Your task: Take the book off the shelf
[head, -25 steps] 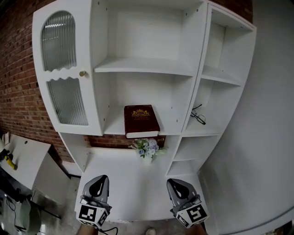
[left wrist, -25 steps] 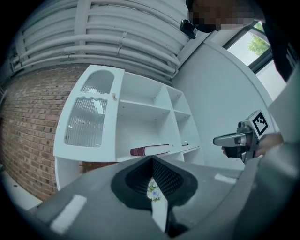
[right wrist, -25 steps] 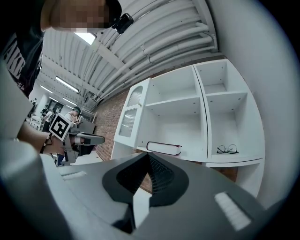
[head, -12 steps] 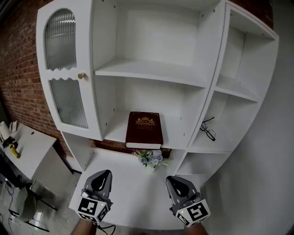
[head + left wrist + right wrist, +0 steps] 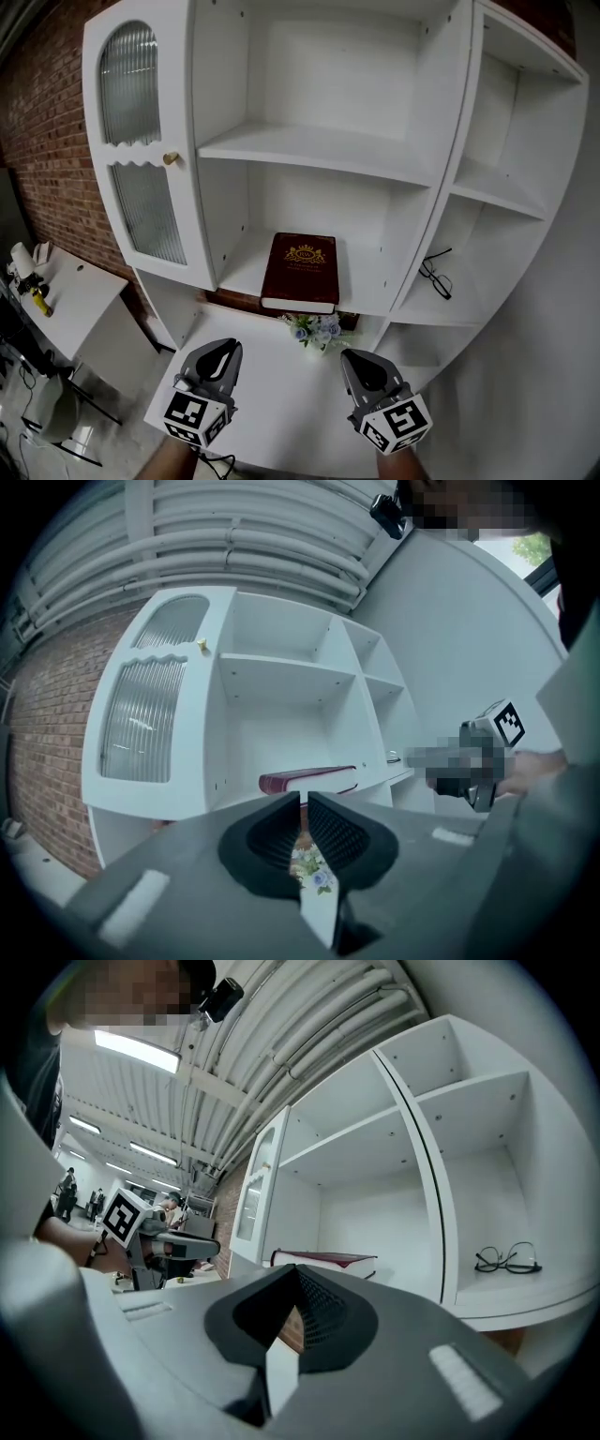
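Not started: the dark red hardcover book [image 5: 300, 272] lies untouched on the white shelf [image 5: 246, 269] at twelve o'clock; left gripper [image 5: 223, 349] and right gripper [image 5: 354, 359] closed, empty.

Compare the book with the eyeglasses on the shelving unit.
The book is a thick, dark red block with a gold emblem; the eyeglasses are a thin black frame. The book lies in the middle compartment, the eyeglasses in the narrower right one. Both rest on white shelves at about the same level.

No legible lettering (book [image 5: 301, 270] crest blurry)
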